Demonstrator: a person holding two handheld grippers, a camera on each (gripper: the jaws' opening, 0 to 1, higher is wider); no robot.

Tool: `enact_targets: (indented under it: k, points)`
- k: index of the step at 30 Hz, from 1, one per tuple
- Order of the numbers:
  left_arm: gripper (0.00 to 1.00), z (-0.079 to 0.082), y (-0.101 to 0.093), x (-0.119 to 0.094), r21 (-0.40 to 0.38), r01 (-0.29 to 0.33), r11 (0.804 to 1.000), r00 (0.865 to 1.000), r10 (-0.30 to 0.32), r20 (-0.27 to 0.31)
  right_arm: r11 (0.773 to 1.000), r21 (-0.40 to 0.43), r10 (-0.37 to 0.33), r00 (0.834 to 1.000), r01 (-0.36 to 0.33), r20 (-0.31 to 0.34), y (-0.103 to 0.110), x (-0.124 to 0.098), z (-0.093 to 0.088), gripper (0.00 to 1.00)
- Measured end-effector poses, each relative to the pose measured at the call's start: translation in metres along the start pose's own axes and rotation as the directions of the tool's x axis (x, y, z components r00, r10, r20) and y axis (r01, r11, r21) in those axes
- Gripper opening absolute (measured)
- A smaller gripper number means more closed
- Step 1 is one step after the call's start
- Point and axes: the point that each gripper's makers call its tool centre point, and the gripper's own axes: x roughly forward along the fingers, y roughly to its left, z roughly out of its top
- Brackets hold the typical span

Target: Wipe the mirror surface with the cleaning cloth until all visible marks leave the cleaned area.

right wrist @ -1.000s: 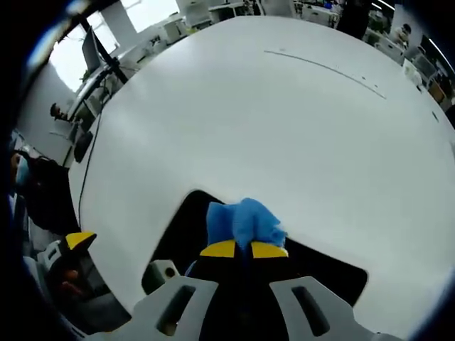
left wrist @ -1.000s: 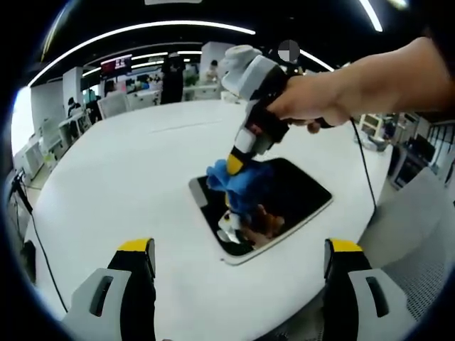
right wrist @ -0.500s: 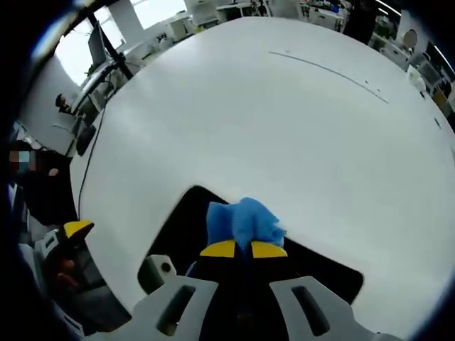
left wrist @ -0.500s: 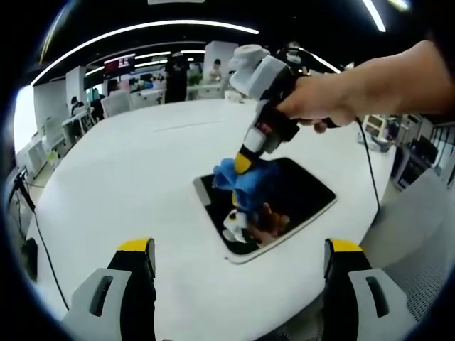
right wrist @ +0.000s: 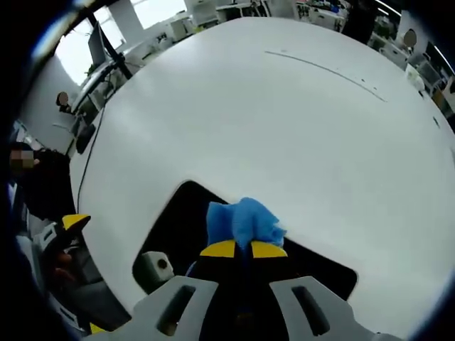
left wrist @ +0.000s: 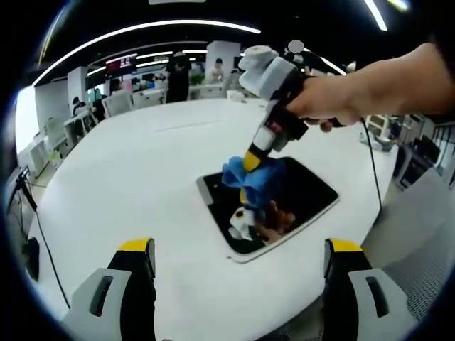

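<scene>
The counter is big, white and round, w/ the mirror lying flat on the side nearer me. The mirror is a dark rounded rectangle w/ a pale rim; it reflects my right gripper and hand, so I can't pick out marks on it from here.

What's changed over the last sec: in the left gripper view my right gripper and the cloth have slid from the mirror's left edge in toward its middle, and the reflection went w/ them. So the wipe stroke is underway, I'd say mid-pass; the far right part of the glass looks not yet covered.

The right gripper is pinching the blue cloth between its yellow tips. In the right gripper view the cloth bunches up just past the tips and presses down on the mirror, touching it.

My left gripper hangs back over the counter's near edge, well apart from the mirror, jaws spread wide w/ nothing between them. It's just watching.
</scene>
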Motion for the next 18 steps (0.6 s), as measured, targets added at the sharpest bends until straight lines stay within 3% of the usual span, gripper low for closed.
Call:
enact_targets:
  k: [18]
  points:
    - [0.99, 0.000, 0.001, 0.000, 0.004, -0.009, 1.000, 1.000, 0.009, -0.001, 1.000, -0.002, -0.018, 1.000, 0.018, -0.009, -0.017, -0.004, -0.007, 0.00]
